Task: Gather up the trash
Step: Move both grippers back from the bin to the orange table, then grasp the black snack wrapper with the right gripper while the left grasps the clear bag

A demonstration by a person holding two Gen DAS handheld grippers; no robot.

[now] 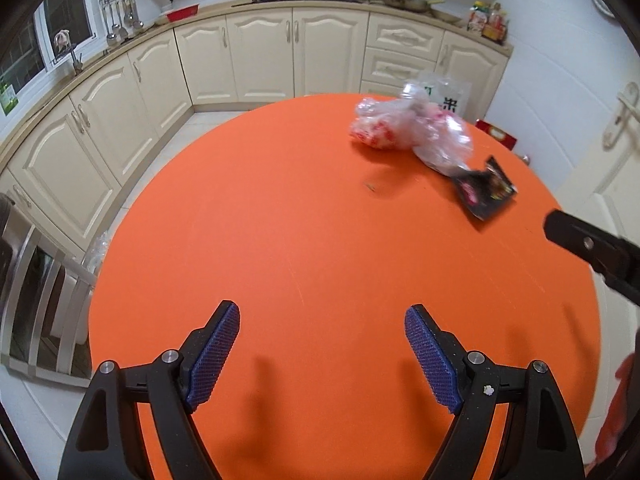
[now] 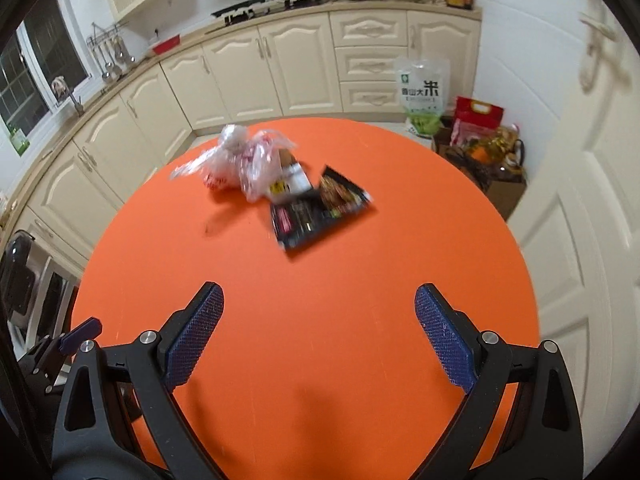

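Note:
A crumpled clear plastic bag with red print (image 1: 412, 128) (image 2: 236, 164) lies on the far part of the round orange table (image 1: 280, 240) (image 2: 360, 280). A black snack wrapper (image 1: 486, 190) (image 2: 320, 210) lies beside it, and a small white and yellow packet (image 2: 290, 182) sits between them. My left gripper (image 1: 322, 320) is open and empty above the near table. My right gripper (image 2: 318, 304) is open and empty, well short of the wrapper. One of its fingers (image 1: 580, 240) shows at the right edge of the left wrist view.
Cream kitchen cabinets (image 1: 260, 52) curve behind the table. A rice bag (image 2: 422, 96), a red bag (image 2: 478, 118) and a box of goods stand on the floor by the white door (image 2: 580, 200). A chair (image 1: 40, 300) stands at the table's left.

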